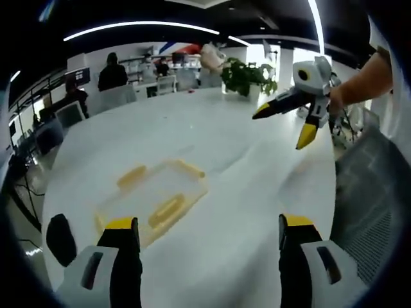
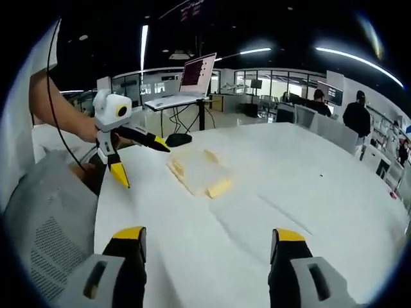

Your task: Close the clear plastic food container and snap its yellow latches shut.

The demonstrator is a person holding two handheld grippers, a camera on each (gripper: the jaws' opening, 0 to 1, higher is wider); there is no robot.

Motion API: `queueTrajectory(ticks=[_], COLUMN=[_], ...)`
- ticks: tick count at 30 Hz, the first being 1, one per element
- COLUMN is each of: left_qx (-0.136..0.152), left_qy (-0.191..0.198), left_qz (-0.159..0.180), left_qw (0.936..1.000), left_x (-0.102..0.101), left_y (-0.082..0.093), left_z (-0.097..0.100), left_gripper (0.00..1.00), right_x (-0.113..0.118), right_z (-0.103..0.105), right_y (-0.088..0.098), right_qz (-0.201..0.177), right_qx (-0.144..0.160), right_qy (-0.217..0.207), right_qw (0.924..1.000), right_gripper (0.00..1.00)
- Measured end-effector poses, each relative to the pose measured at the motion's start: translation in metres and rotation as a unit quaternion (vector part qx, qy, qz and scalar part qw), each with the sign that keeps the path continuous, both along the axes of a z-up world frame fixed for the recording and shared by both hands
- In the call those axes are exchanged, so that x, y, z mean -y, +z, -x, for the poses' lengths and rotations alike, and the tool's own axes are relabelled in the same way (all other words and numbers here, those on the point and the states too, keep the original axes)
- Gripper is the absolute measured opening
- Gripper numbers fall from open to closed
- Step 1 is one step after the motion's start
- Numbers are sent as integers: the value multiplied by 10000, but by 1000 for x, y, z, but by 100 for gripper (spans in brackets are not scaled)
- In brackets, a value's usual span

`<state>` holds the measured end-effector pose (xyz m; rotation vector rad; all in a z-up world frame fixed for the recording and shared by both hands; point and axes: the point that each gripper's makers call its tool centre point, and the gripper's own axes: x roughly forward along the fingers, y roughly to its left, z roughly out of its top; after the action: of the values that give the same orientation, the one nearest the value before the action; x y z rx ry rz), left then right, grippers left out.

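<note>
Left gripper view puts the container [image 1: 151, 199] on the table [image 1: 257, 186], untouched — both grippers, left [image 1: 209, 234] and right [image 2: 209, 247], gape empty, so closing and latching seem undone.

Showing grey-and-black bodies with yellow-tipped black jaws on left gripper [image 1: 209, 231] and right gripper [image 2: 209, 240], a thin dark cable trailing, white sleeve [image 2: 26, 122] above.

Your left yellow-tipped grey gripper [image 1: 209, 234] hovers with jaws spread wide just short of the clear plastic container [image 1: 151, 199]; your right yellow-tipped grey gripper [image 2: 209, 242] hangs beyond it, likewise agape and empty.
</note>
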<state>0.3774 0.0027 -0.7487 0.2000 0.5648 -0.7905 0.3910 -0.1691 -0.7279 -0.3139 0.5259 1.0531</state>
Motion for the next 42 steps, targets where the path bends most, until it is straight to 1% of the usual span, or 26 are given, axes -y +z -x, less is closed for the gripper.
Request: queueTrajectory(ticks=[7,9,13,16,20,25,30,34,37,42], left_qx=[5,-8,-6,-16,-22,-23,0,24,74,117], left_qy=[24,51,41,63,81,56,0,-13,-36,-156], left_qz=[-71,-70,-93,-103,-113,-222,-297,-348,-380,-528], left_qw=[10000,10000,9999,9999,9999,9997,9996,9994,9992,9984], left_x=[-7,-8,-10,-12,-14,-18,-21,-24,-26,-30], left_y=[-1,-2,-3,-4,-6,-9,-10,-9,-8,-8], left_z=[-6,-7,-7,-9,-12,-15,-18,-22,-27,-29], left_gripper=[88,88,88,87,87,88,87,87,87,87], right_x=[-1,-1,-1,-2,-3,-6,-10,-12,-13,-18], right_z=[-10,-11,-12,-12,-15,-21,-26,-30,-36,-42], right_y=[-1,-1,-4,-5,-6,-5,-4,-3,-2,-1], right_qz=[26,-14,19,45,63,78,148,245,293,359], right_qx=[20,-6,-20,-69,-56,-24,50,81,102,156], right_qy=[47,24,58,103,129,162,283,404,470,626], right_qw=[10000,10000,10000,9999,9999,9998,9995,9989,9984,9973], right_gripper=[78,78,78,76,76,76,75,71,72,71])
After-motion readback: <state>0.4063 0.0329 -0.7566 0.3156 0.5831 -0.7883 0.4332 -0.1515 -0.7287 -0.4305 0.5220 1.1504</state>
